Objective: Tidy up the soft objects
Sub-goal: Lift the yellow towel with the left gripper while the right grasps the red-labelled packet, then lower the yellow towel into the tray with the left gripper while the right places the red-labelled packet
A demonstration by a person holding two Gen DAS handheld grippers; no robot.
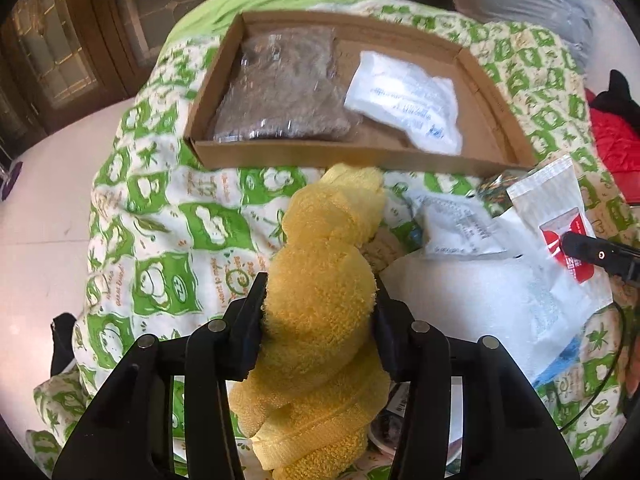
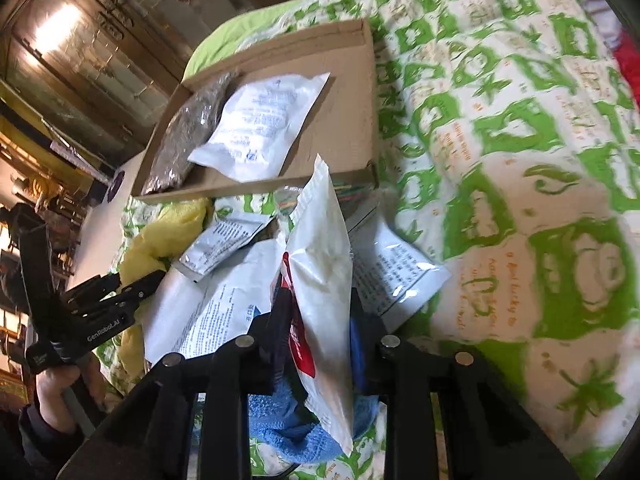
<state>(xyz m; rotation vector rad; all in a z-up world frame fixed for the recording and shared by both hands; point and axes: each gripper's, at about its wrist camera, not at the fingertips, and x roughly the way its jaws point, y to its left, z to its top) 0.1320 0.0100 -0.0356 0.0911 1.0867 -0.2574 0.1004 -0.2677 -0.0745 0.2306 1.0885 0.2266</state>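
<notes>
My left gripper (image 1: 318, 304) is shut on a rolled yellow towel (image 1: 320, 280) and holds it above the green and white quilt (image 1: 160, 220), in front of a shallow cardboard tray (image 1: 500, 100). The tray holds a clear bag of brown grains (image 1: 284, 88) and a white packet (image 1: 404, 100). My right gripper (image 2: 316, 304) is shut on a white pouch with a red label (image 2: 320, 264), held upright above a blue towel (image 2: 288, 428). The tray (image 2: 344, 120), the yellow towel (image 2: 160, 236) and the left gripper (image 2: 120, 288) show in the right wrist view.
Several white and silver packets (image 1: 460, 228) lie on the quilt to the right of the yellow towel, also in the right wrist view (image 2: 396, 272). A red cloth (image 1: 616, 136) lies at the far right. Wooden cabinets (image 1: 80, 40) stand behind the bed over a white floor (image 1: 40, 240).
</notes>
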